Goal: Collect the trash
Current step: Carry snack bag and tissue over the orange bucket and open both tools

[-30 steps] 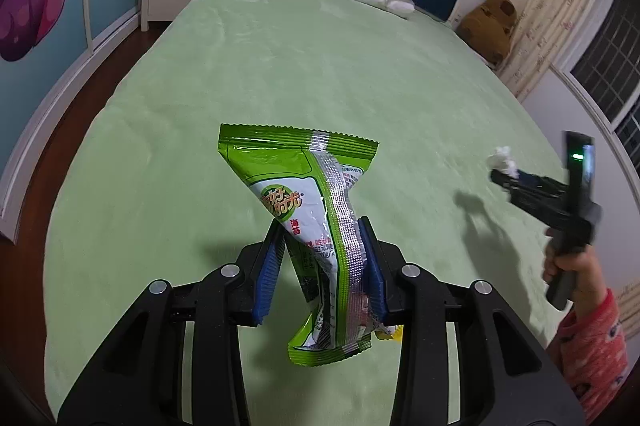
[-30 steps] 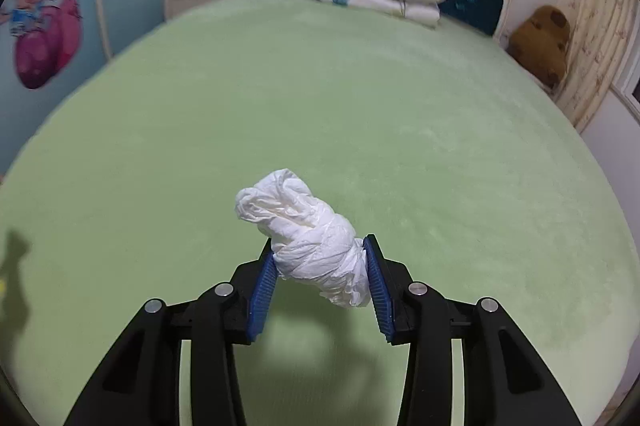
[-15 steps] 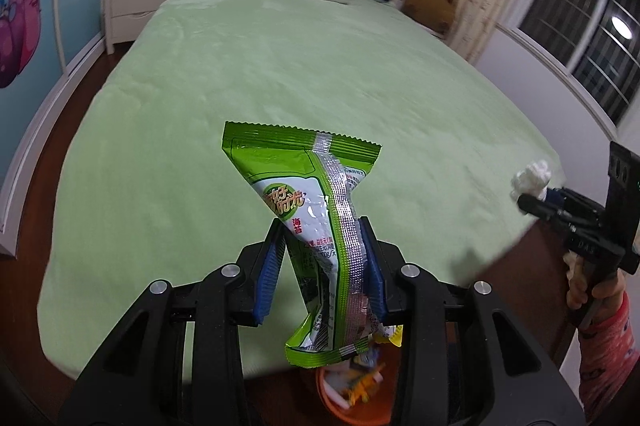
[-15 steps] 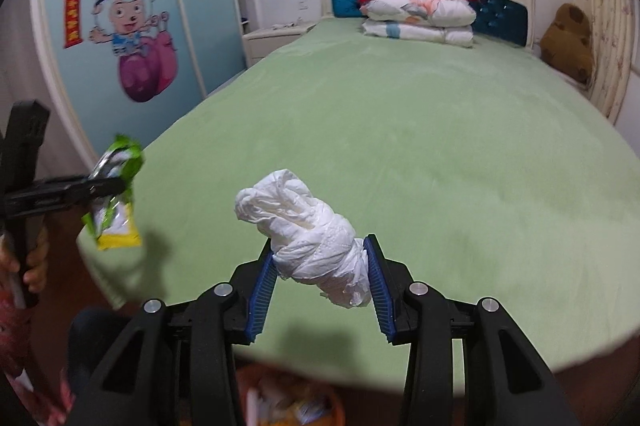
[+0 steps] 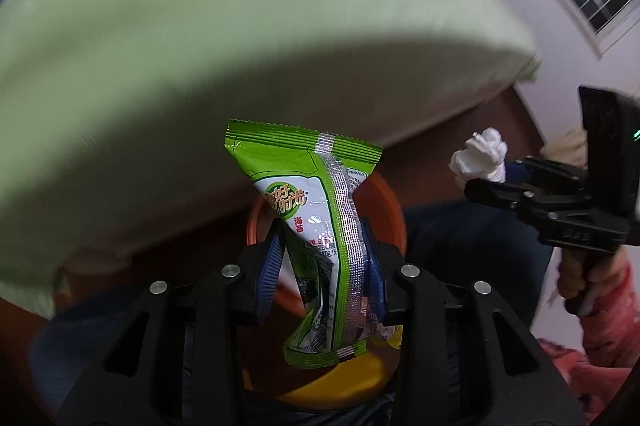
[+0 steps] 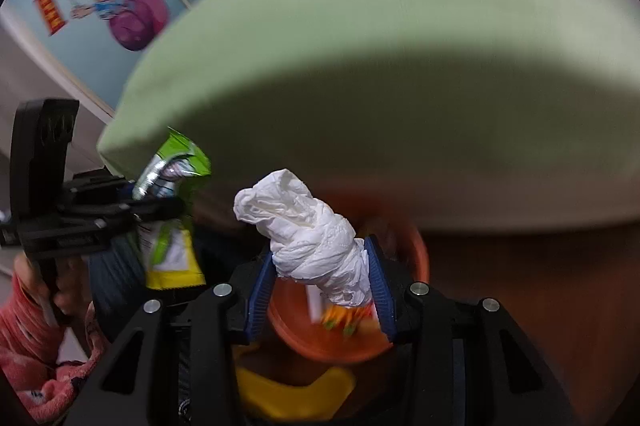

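— What did each hand have?

— The left gripper (image 5: 322,262) pinched a crinkly green-and-white foil snack wrapper (image 5: 320,210) mid-body, above the round orange plastic bin (image 6: 416,258). The right gripper (image 6: 320,282) squeezed a twisted white paper tissue wad (image 6: 308,234) over that bin too.

— How would they handle?

— Both looked light. The foil seemed slippery, best clamped across its flat middle; the tissue was soft and would compress anywhere.
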The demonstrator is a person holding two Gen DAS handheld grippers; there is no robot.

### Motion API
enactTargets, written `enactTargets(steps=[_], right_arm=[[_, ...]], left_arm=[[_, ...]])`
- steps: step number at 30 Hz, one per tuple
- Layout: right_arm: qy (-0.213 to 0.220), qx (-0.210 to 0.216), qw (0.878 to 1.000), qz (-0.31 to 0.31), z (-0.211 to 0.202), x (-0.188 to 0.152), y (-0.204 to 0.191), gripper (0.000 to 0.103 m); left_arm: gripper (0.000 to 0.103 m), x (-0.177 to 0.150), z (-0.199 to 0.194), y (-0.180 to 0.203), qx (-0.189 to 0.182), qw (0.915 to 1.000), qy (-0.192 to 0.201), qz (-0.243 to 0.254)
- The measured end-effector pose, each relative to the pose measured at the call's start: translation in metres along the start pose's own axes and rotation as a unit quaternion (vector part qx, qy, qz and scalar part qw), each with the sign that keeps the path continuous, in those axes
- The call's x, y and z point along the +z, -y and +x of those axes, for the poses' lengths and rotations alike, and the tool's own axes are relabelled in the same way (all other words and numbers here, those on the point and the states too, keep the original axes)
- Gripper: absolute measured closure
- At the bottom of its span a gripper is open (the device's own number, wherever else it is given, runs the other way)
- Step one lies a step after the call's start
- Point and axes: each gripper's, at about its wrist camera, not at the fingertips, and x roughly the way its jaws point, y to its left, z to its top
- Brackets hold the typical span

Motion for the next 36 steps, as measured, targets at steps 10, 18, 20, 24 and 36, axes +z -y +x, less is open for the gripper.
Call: enactTargets(steps=[10, 18, 20, 24, 36], right_arm=[[-0.096, -0.021, 0.993, 0.068, 0.081, -0.034, 0.020, 0.059], [-0.127, -0.035, 0.987, 0.089, 0.111, -0.042, 0.027, 0.059], [-0.128, -0.035, 0.987, 0.093, 0.113, -0.043, 0.031, 0.058], [-0.127, -0.041, 0.987, 0.094, 0.114, -0.040, 0.028, 0.045], [-0.115, -0.039, 0.987, 0.110, 0.100, -0.039, 0.037, 0.031]], left_arm=[[0.067, -0.025, 0.111, -0.010, 0.028, 0.9927, -0.114, -0.025], [0.067, -0.028, 0.129, -0.016, 0.032, 0.9902, -0.131, -0.038], [0.067, -0.024, 0.128, -0.011, 0.034, 0.9896, -0.134, -0.040], [0.052, -0.025, 0.130, -0.013, 0.042, 0.9899, -0.128, -0.044], [0.028, -0.024, 0.125, -0.017, 0.053, 0.9902, -0.116, -0.056]])
